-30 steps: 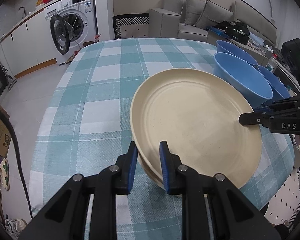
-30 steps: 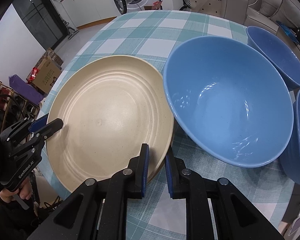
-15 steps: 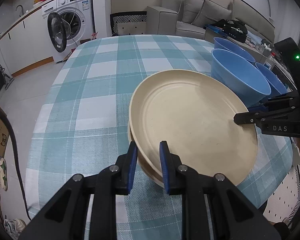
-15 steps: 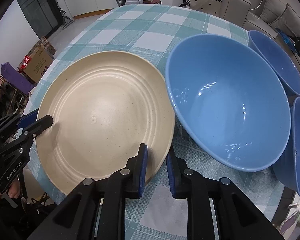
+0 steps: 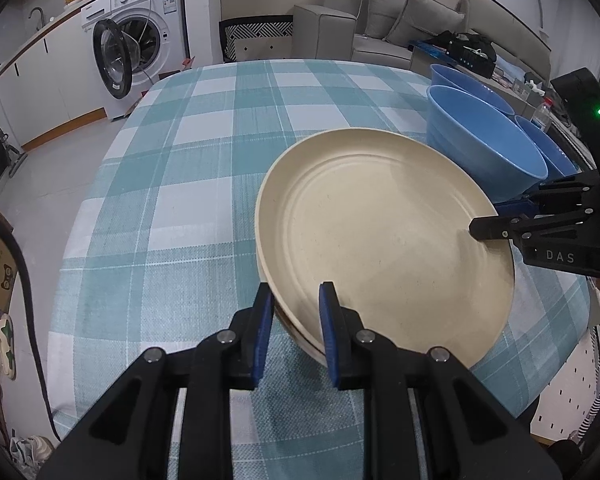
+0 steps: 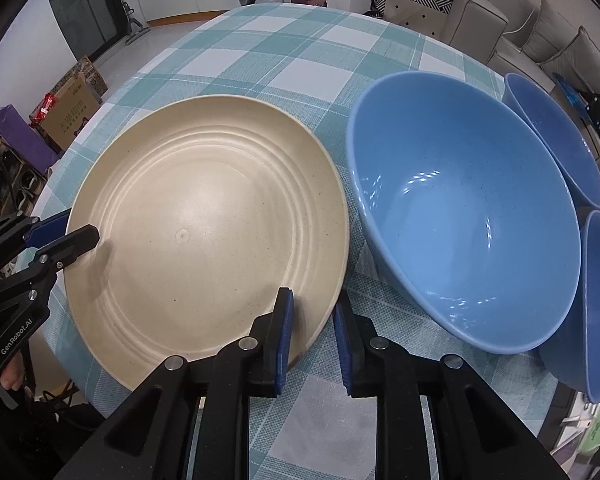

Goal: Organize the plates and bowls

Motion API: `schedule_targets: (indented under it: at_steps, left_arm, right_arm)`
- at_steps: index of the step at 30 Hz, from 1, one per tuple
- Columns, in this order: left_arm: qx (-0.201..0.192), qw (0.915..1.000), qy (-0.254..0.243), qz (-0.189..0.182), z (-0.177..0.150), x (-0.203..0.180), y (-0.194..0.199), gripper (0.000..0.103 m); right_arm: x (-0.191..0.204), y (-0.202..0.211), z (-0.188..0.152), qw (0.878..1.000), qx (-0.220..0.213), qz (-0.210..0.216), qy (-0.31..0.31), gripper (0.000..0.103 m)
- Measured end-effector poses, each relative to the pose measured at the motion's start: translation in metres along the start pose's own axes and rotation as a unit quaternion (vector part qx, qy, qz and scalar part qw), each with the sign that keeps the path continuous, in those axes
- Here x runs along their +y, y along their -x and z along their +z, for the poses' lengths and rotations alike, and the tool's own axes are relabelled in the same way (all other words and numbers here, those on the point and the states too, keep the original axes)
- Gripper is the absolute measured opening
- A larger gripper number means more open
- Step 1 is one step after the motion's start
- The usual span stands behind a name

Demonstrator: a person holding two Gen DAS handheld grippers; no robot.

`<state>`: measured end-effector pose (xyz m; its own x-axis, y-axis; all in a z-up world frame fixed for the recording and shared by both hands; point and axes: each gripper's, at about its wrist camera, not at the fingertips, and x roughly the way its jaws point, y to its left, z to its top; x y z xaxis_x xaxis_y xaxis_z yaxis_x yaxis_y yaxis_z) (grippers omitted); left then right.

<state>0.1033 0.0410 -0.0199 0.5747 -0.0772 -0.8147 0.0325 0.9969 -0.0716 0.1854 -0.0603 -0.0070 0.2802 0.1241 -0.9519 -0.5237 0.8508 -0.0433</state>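
- Left gripper (image 5: 293, 328) and right gripper (image 6: 313, 334) each clamp opposite rims of the cream plate (image 5: 380, 236), over a second plate on the table (image 5: 172, 184).
- Uneven release could tip it against the nearest of 3 blue bowls (image 6: 464, 208).

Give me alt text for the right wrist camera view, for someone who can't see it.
The right gripper clamps the near rim of a beige plate on a teal checked tablecloth, while the left gripper grips its opposite rim. Three blue bowls sit to the right, the biggest beside the plate.
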Motion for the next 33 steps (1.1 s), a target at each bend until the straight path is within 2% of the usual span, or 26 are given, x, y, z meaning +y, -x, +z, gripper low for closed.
schedule_targets:
  at_steps: [19, 27, 33]
  left_arm:
    - [0.006, 1.0000, -0.004, 0.003, -0.004, 0.003, 0.000, 0.021]
    - [0.011, 0.9999, -0.011, 0.002, -0.005, 0.000, 0.001, 0.025]
    - [0.009, 0.9998, -0.015, 0.000, -0.005, 0.000, 0.003, 0.033]
  right_arm:
    - [0.004, -0.010, 0.003, 1.000, 0.017, -0.002, 0.018, 0.023]
    - [0.006, -0.011, 0.005, 0.999, 0.026, -0.002, 0.024, 0.024]
    - [0.006, -0.012, 0.004, 0.999, 0.026, 0.005, 0.026, 0.026]
